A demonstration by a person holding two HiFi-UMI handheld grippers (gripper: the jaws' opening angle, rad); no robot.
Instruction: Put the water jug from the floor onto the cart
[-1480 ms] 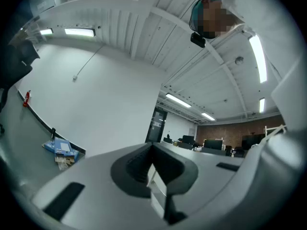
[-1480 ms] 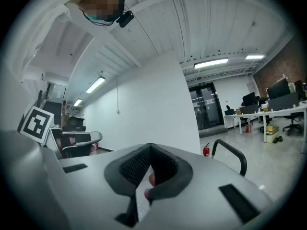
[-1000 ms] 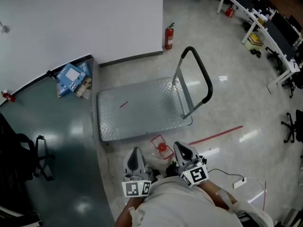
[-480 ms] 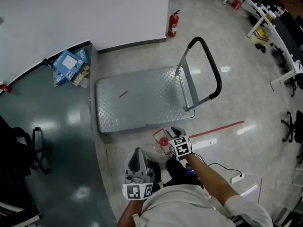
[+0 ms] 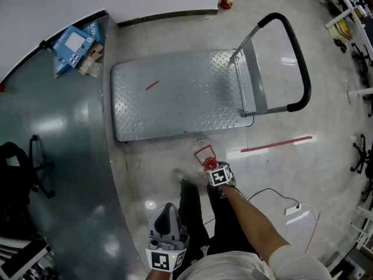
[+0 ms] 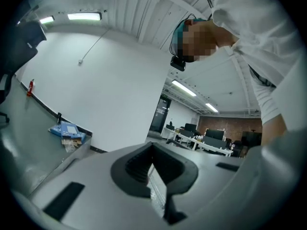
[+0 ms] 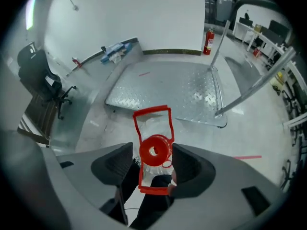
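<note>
While the right gripper, jaws just opened, straddles the jug at its red cap without pinching, it's the grasp step: close, then lift onto cart, upper frame. Left gripper shut, empty.

Water jug: clear plastic, red cap, red rectangular carry handle. Stands upright on the floor, just near of the cart's near edge, towards its right end.
Cart: flat diamond-plate deck, unloaded, with an upright black-gripped push handle at the right end.

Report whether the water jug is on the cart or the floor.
On the floor: the water jug stands beside the cart, off its deck.
</note>
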